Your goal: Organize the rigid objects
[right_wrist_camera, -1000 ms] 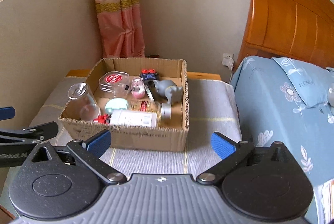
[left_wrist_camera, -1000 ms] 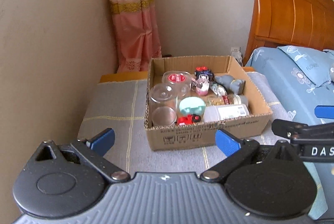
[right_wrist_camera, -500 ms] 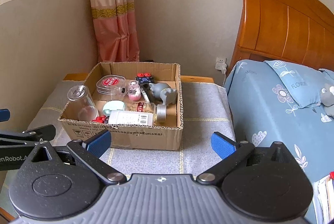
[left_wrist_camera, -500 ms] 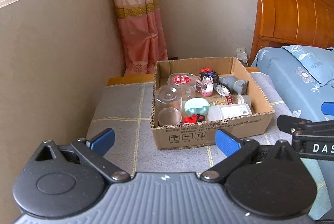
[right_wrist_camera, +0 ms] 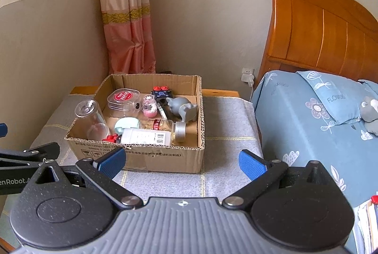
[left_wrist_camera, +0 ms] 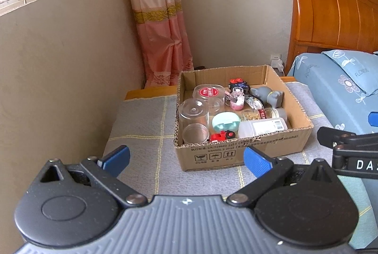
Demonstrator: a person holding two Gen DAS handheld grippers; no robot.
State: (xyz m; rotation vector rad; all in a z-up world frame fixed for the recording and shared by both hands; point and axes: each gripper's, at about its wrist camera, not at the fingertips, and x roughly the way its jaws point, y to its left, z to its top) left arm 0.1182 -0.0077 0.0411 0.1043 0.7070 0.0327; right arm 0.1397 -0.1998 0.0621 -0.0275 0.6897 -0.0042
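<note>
While both pairs of tongs hang short of the load with nothing between their blue pads, the left gripper and the right gripper each stand spread wide, side by side over the grey checked cloth.

Straight ahead of both, and below them, sits the cardboard box, its printed front wall nearest. From the left tongs it lies ahead and a little to the right; from the right tongs, ahead and a little to the left, so neither looks clearly nearer.

Just behind that front wall lies the white bottle on its side, long axis running across the line of the fingers, parallel to the wall. That suits a straight-in pinch across its girth, I judge. A small red toy touches its left end. Left of these stand two clear jars, closest to the left tongs' side.

Further in come the mint-green round case and a gold-filled jar lying crosswise, cap towards the right.

Furthest back are the red-labelled tub, a pink globe trinket, the grey figurine and a dark toy with red knobs.
</note>
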